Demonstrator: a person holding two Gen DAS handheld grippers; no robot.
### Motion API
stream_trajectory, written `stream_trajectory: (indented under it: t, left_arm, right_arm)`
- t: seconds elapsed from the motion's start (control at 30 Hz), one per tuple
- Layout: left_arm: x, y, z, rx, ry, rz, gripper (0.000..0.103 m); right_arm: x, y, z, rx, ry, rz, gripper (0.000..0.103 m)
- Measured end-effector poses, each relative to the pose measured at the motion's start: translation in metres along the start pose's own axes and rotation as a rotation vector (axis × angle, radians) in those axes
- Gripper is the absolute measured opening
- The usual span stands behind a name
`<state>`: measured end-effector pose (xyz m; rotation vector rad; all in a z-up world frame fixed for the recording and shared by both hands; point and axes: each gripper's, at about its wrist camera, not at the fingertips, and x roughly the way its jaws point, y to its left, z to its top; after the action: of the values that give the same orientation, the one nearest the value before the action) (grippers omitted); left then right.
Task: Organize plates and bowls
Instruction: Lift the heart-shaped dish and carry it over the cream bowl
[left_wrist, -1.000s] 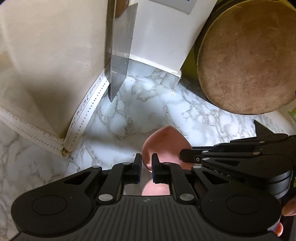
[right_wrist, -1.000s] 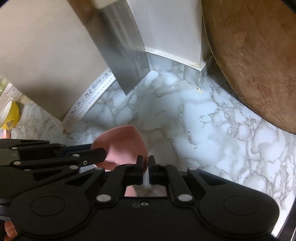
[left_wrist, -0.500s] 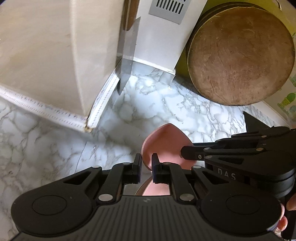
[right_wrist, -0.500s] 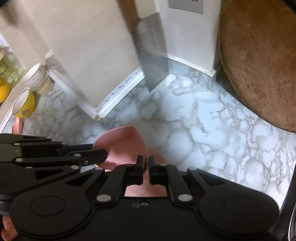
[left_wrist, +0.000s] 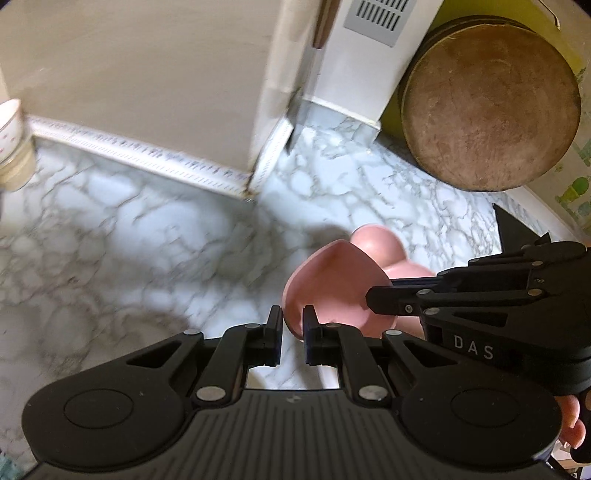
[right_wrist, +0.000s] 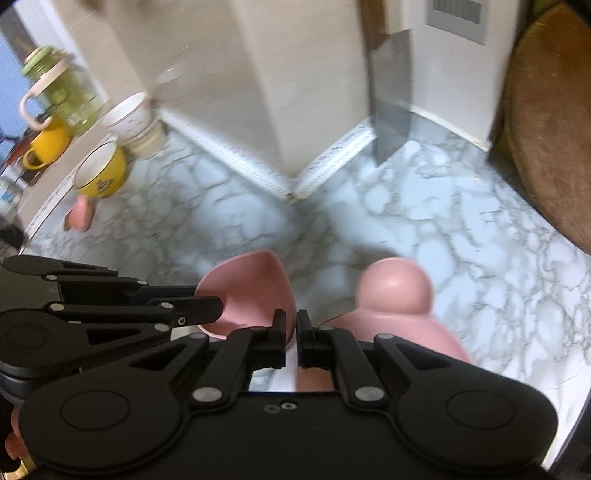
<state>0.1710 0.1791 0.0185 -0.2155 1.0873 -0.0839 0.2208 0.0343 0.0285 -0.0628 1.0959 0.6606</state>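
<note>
Both sets of fingers are pinched narrow on the rim of one pink bowl (left_wrist: 332, 291): the left gripper (left_wrist: 292, 336) at its near edge, the right gripper (right_wrist: 291, 341) from its side. The corner wall has slid away since a second ago, so the bowl is travelling above the marble-patterned surface (right_wrist: 461, 229), probably toward the cups (right_wrist: 133, 118). Its glaze looks smooth, its shape rounded; a second pink piece (right_wrist: 397, 291) sits beside it.
</note>
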Motion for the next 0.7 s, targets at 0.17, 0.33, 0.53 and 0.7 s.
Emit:
stream_trajectory:
  t: [0.17,0.33,0.53,0.7]
  left_arm:
    - [-0.013,0.021,-0.019,-0.026,0.007,0.01,0.01]
    - [-0.021,0.042,-0.036,-0.048,0.018,0.031,0.01]
    - [-0.023,0.061,-0.054,-0.067,0.035,0.051,0.01]
    - [-0.015,0.073,-0.064,-0.073,0.064,0.061,0.01]
  right_arm:
    - [0.005,0.028,-0.006,-0.027,0.014,0.021,0.005]
    - [0.014,0.052,-0.014,-0.047,0.04,0.046,0.005]
    - [0.026,0.075,-0.02,-0.067,0.074,0.065,0.006]
    - [0.04,0.086,-0.024,-0.08,0.105,0.066,0.006]
